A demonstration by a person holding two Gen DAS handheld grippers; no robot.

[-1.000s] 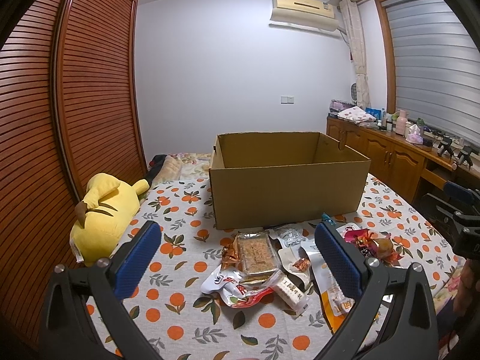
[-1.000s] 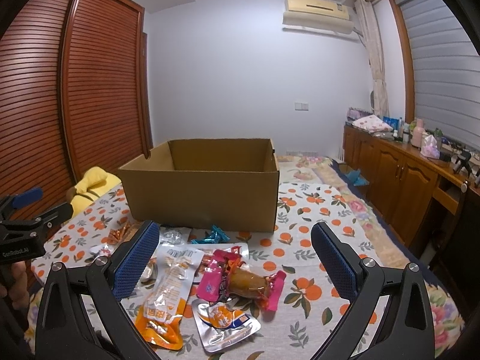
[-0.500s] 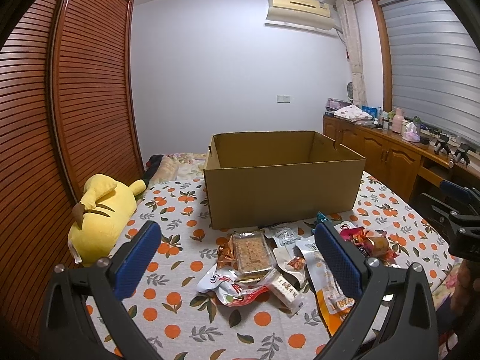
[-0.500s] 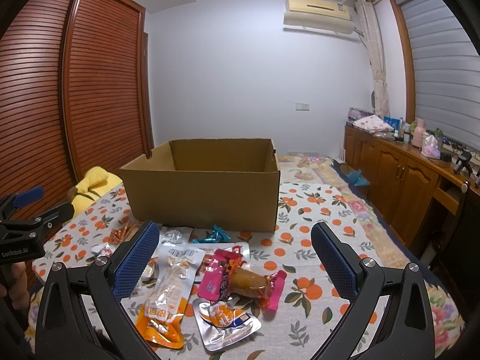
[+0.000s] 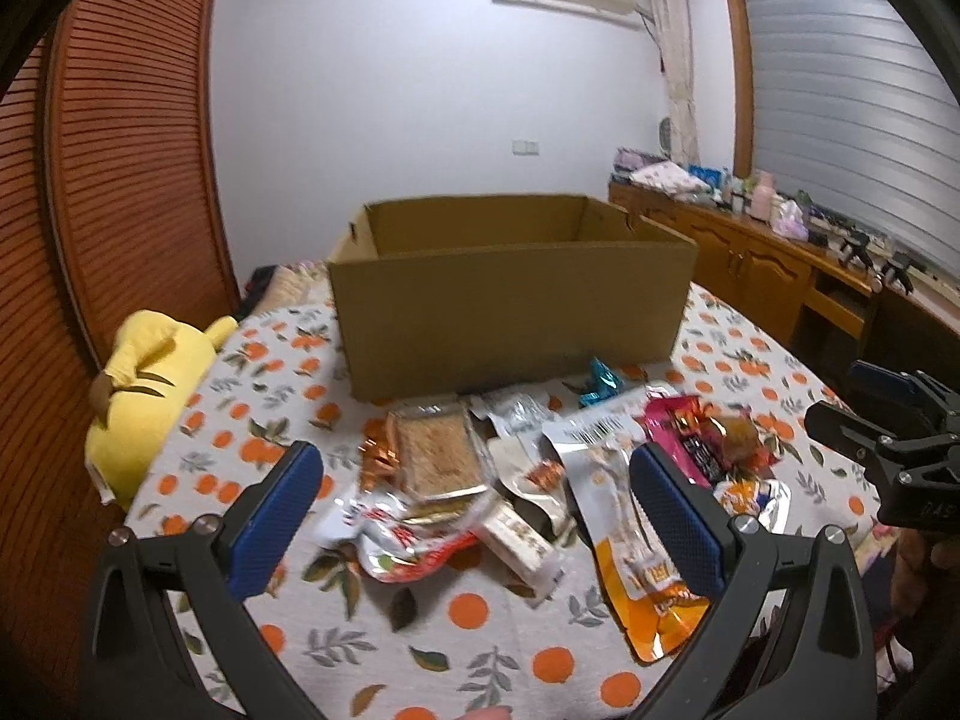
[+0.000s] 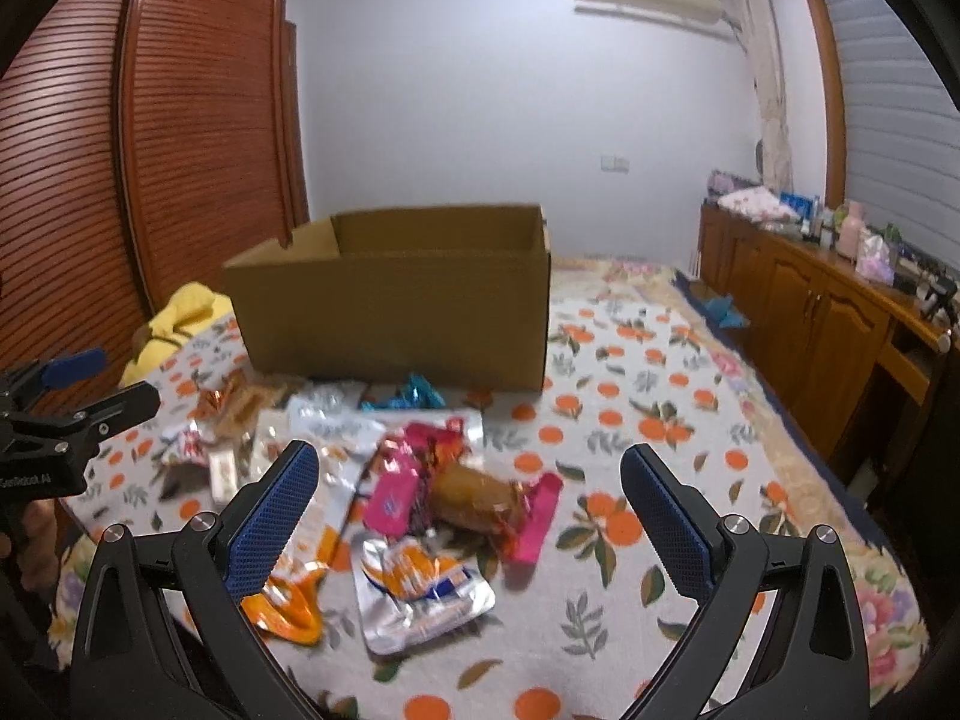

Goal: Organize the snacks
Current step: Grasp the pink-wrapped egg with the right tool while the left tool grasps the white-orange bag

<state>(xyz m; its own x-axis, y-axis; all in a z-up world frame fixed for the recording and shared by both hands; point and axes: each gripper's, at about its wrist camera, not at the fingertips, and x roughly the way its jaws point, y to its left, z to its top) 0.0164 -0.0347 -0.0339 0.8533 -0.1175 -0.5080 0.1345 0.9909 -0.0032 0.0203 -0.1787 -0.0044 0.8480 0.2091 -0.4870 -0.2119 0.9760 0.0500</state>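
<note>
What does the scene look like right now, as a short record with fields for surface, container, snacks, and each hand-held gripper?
surface: bed cover with an orange-fruit print
container: open cardboard box, upright, behind the snacks; its inside floor is hidden
snacks: loose pile in front of the box, including a pink-wrapped snack, an orange pouch and a clear tray of brown cake
left hand-held gripper: open, holding nothing, above the pile
right hand-held gripper: open, holding nothing, above the pink-wrapped snack
bystander item: yellow plush toy at the left edge
</note>
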